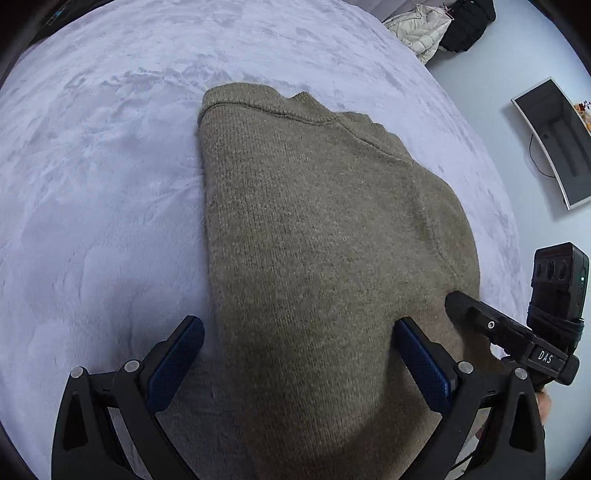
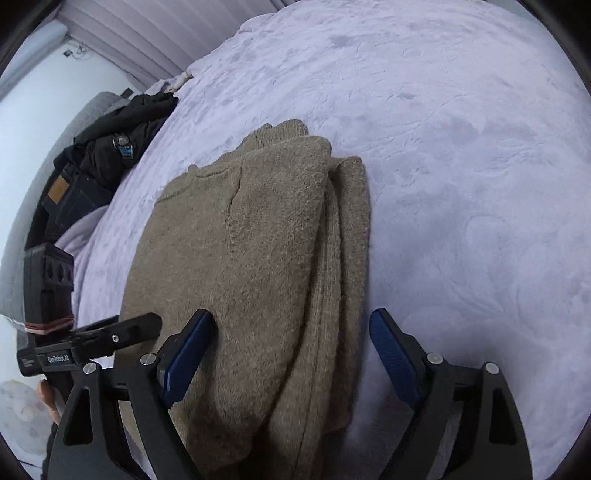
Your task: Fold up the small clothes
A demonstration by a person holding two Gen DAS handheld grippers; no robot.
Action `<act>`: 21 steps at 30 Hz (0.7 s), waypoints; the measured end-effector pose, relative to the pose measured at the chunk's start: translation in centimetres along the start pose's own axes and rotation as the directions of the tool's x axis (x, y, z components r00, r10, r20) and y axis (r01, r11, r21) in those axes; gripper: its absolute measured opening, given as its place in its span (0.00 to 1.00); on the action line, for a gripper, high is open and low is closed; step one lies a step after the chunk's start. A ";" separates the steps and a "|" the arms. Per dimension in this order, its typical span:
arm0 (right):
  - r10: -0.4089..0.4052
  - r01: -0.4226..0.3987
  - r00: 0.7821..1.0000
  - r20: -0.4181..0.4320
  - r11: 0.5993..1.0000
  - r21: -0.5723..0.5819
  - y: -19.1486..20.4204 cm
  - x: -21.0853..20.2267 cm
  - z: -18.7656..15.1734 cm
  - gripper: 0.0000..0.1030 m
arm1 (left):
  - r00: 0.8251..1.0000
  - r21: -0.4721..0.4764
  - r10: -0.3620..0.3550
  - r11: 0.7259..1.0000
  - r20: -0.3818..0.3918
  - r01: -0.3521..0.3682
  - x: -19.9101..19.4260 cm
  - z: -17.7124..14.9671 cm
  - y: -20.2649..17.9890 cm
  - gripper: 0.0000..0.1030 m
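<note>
An olive-brown knitted sweater lies folded lengthwise on a lavender plush blanket. My left gripper hovers open over its near end, with the sweater's left edge between the blue pads and neither pad pressing on it. The right gripper's dark finger rests at the sweater's right side. In the right wrist view, my right gripper stands open over the sweater, straddling its layered right edge. The left gripper's finger shows at the left there.
The blanket spreads wide past the sweater. Dark clothes and jeans are piled at the bed's left edge. A cream puffy jacket and a black garment lie beyond the far corner. A framed dark panel sits on the pale floor.
</note>
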State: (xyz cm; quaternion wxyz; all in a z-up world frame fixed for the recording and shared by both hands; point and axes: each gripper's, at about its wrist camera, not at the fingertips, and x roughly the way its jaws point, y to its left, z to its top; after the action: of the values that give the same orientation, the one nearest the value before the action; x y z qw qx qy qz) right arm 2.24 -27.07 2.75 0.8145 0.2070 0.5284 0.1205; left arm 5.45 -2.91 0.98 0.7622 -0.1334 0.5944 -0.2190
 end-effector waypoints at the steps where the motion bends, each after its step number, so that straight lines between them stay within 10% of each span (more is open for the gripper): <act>1: 0.012 -0.012 1.000 -0.001 1.000 -0.017 0.1 0.3 0.2 0.86 | 1.000 0.007 -0.002 1.000 0.002 0.002 0.2 0.2 -0.2 1.00; 4: 0.027 -0.027 1.000 -0.008 0.995 -0.095 1.3 0.9 0.4 0.82 | 1.000 0.049 0.009 0.999 0.017 -0.009 0.8 0.7 -1.1 0.99; 11: 0.094 -0.091 0.995 0.019 0.988 -0.123 2.3 0.5 0.3 0.48 | 0.996 0.122 0.000 0.992 0.093 -0.011 -1.4 0.2 -2.7 0.47; 21: 0.104 -0.084 0.990 0.092 0.977 -0.195 6.1 -2.9 -0.6 0.43 | 0.990 0.170 0.051 0.983 0.130 -0.072 -5.2 -1.1 -4.1 0.42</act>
State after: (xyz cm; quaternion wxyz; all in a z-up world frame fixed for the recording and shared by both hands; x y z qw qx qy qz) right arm 0.65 -22.76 7.75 0.8497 0.1587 0.4620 0.1984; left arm 2.66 -3.84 6.98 0.8131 -0.0613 0.5279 -0.2375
